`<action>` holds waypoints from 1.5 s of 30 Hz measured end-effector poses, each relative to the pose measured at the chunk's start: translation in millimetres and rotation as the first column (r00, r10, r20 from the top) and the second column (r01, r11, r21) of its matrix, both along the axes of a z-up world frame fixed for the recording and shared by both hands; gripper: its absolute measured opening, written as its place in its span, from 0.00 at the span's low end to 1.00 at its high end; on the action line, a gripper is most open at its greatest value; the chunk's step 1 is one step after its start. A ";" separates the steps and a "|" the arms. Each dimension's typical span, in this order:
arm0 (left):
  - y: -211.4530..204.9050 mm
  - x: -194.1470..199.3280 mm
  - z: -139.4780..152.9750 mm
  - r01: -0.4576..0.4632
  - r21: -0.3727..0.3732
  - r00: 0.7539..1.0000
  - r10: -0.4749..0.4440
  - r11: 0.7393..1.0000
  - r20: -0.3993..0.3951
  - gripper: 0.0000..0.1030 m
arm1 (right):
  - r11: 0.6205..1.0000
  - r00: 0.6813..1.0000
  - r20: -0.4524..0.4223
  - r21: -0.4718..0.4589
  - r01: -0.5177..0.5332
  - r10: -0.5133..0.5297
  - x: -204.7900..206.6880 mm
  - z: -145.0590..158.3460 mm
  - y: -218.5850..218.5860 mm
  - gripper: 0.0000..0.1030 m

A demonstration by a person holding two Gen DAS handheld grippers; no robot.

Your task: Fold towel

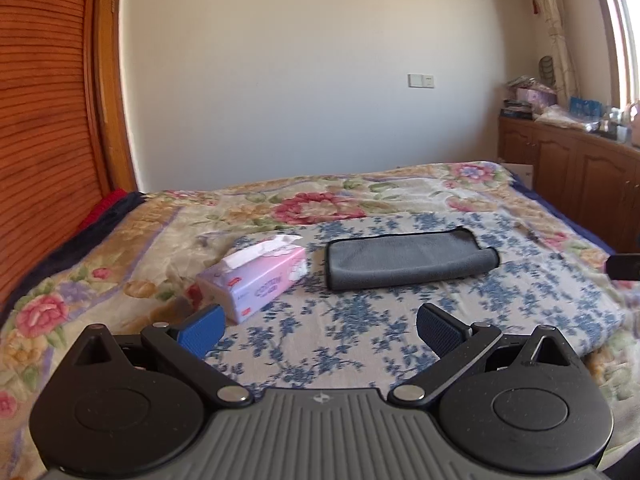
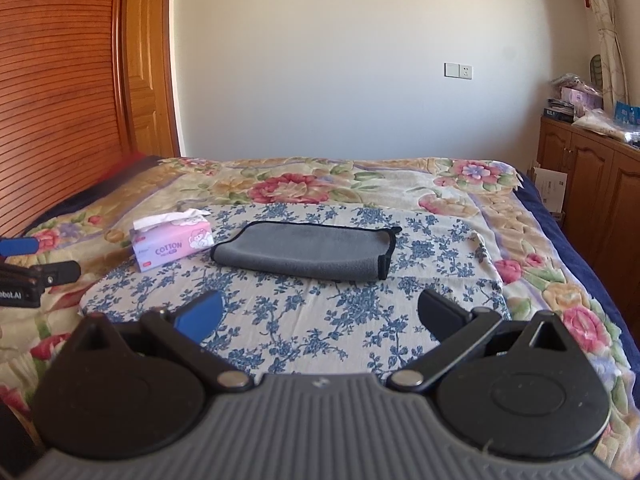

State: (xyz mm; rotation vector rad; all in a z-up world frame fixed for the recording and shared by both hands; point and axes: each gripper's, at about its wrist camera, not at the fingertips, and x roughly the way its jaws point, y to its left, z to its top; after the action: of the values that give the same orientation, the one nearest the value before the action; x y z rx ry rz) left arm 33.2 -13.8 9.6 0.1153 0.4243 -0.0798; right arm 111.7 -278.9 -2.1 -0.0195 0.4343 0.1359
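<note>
A grey towel with black edging (image 1: pixel 404 260) lies folded in a long strip on a blue-flowered cloth (image 1: pixel 360 320) on the bed. It also shows in the right wrist view (image 2: pixel 308 250). My left gripper (image 1: pixel 320 328) is open and empty, held above the cloth short of the towel. My right gripper (image 2: pixel 320 314) is open and empty too, in front of the towel and apart from it. The left gripper shows at the left edge of the right wrist view (image 2: pixel 24 264).
A pink tissue box (image 1: pixel 256 280) stands left of the towel, also in the right wrist view (image 2: pixel 172 242). A floral bedspread (image 2: pixel 540 280) covers the bed. A wooden headboard (image 1: pixel 40 120) is at the left and a wooden cabinet (image 2: pixel 592 184) at the right.
</note>
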 end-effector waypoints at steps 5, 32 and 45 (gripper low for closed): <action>0.5 -1.8 -8.2 0.000 0.013 1.000 0.001 1.000 -0.014 1.00 | 1.000 1.000 -0.001 -0.019 0.006 -0.006 -1.7 -3.9 -0.3 1.00; 8.0 -2.0 -18.9 -0.028 0.001 0.999 0.028 1.000 0.044 1.00 | 0.998 0.997 0.061 -0.005 0.057 -0.057 -6.8 -13.0 -4.3 1.00; 4.9 -10.3 -11.9 -0.020 0.015 0.992 0.018 1.000 0.123 1.00 | 0.996 0.991 0.103 -0.009 0.088 -0.086 -9.0 -12.0 -6.8 1.00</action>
State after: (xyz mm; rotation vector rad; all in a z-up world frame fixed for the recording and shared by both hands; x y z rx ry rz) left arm 22.9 -8.9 -2.3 0.1316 0.3030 -0.0498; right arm 102.7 -285.7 -14.1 -0.0206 0.3331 0.0459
